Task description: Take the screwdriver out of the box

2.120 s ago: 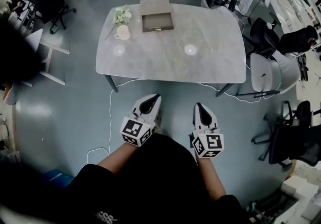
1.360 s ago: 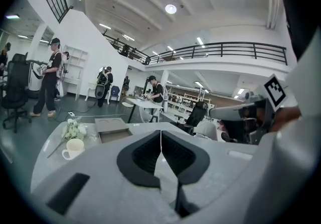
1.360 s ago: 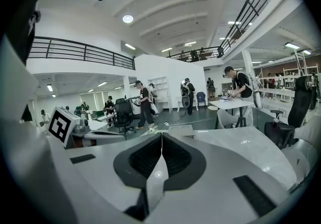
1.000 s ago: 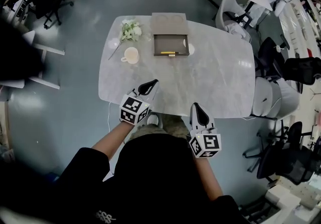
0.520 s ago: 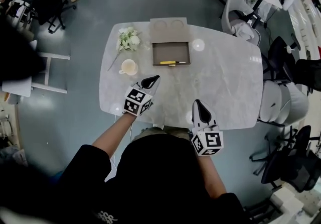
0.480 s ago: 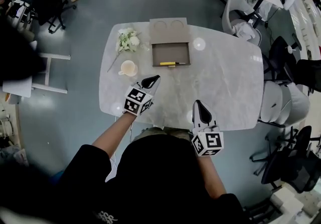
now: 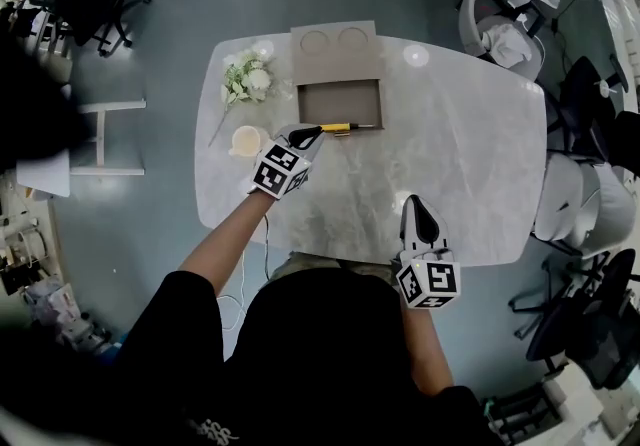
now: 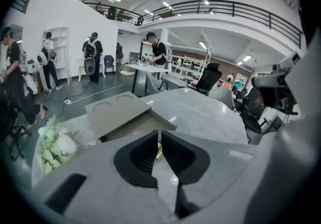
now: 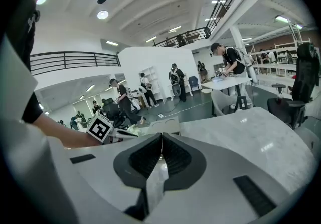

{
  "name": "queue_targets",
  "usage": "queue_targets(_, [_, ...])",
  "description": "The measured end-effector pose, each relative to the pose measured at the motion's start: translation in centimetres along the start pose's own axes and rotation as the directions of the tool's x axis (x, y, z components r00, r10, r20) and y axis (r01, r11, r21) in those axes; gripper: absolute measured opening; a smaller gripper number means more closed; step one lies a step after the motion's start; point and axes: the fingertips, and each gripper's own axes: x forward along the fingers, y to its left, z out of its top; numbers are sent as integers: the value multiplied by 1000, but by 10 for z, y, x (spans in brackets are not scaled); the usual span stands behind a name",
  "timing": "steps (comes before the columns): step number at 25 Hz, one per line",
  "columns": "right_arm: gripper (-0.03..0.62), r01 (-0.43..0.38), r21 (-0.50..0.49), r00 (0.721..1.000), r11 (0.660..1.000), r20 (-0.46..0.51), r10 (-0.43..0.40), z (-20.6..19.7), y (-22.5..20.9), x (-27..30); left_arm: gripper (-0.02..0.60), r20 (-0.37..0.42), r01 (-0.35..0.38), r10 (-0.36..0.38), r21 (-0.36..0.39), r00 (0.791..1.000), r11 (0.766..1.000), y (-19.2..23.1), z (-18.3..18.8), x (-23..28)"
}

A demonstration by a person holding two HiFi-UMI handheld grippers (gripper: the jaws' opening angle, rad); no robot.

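Note:
An open brown box stands at the far middle of the grey marble table, its lid lying flat behind it. The screwdriver, yellow-handled with a thin shaft pointing right, lies along the box's front edge. My left gripper is shut and empty, its tips just left of the yellow handle. In the left gripper view its jaws meet, with a sliver of yellow screwdriver showing beyond them and the box lid behind. My right gripper is shut and empty near the table's front edge.
A cream cup and a bunch of white flowers sit left of the box, close to my left gripper. Office chairs crowd the table's right side. People stand in the room beyond.
Both grippers have moved forward over the table. The left one went further and lower, from mid-table up to the box's front edge beside the screwdriver. Both stayed shut.

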Motion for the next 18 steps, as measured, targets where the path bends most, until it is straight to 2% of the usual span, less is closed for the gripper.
queue_targets(4, [12, 40, 1, 999, 999, -12, -40, 0, -29, 4, 18, -82, 36, -32, 51, 996, 998, 15, -9, 30])
queue_targets(9, [12, 82, 25, 996, 996, -20, -82, 1, -57, 12, 20, -210, 118, -96, 94, 973, 989, 26, -28, 67])
queue_targets(14, [12, 73, 34, 997, 997, -29, -72, 1, -62, 24, 35, -327, 214, -162, 129, 931, 968, 32, -45, 90])
queue_targets(16, [12, 64, 33, 997, 997, -37, -62, 0, -63, 29, 43, -387, 240, -173, 132, 906, 962, 36, -55, 97])
queue_targets(18, [12, 60, 36, 997, 998, -44, -58, -1, -65, 33, 86, -441, 263, -180, 134, 879, 955, 39, -65, 102])
